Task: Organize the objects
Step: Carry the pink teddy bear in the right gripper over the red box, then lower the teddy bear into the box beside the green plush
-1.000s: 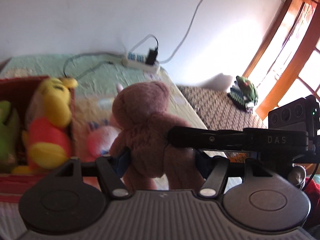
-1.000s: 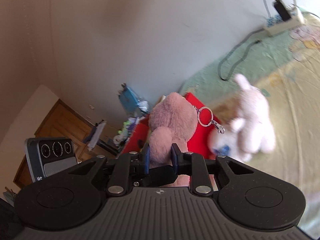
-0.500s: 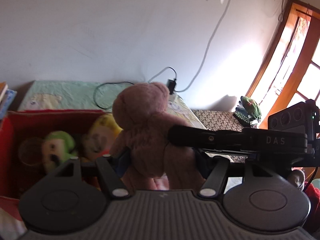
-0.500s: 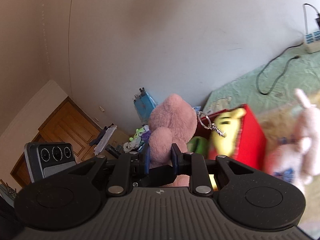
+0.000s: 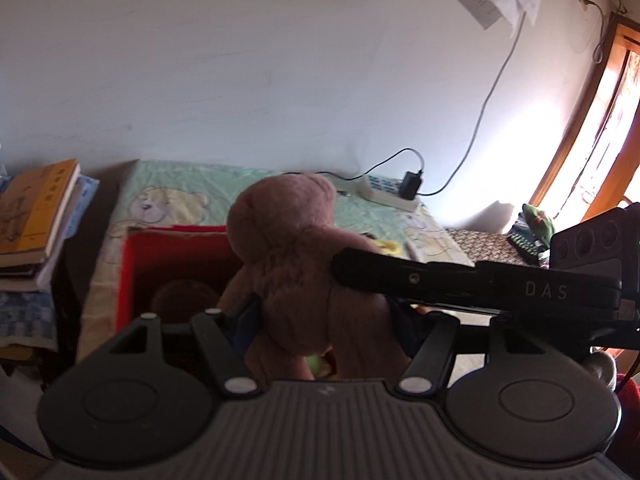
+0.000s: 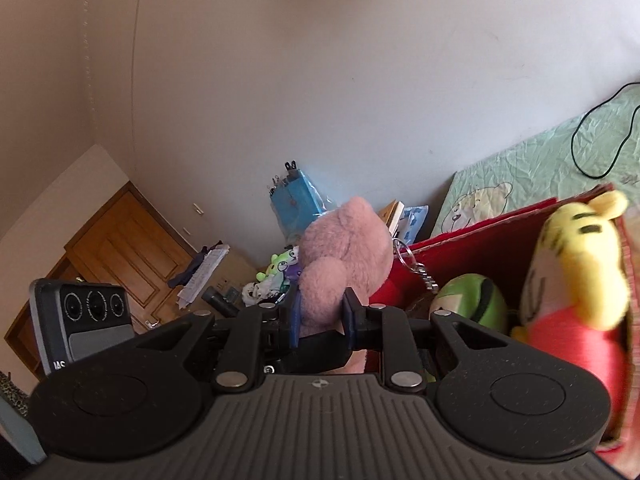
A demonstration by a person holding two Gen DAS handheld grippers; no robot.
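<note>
Both tongs pinch the pink teddy bear [image 5: 296, 264]: left tongs [image 5: 320, 316] wider, right tongs [image 6: 322, 316] narrow

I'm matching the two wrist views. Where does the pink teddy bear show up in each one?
Left wrist view: pink teddy bear fills the centre, seen from behind, clamped by the left hand-held gripper.
Right wrist view: the bear sits centre, its limb pinched by the right hand-held gripper.
Shared landmark: the red box behind the bear.
</note>
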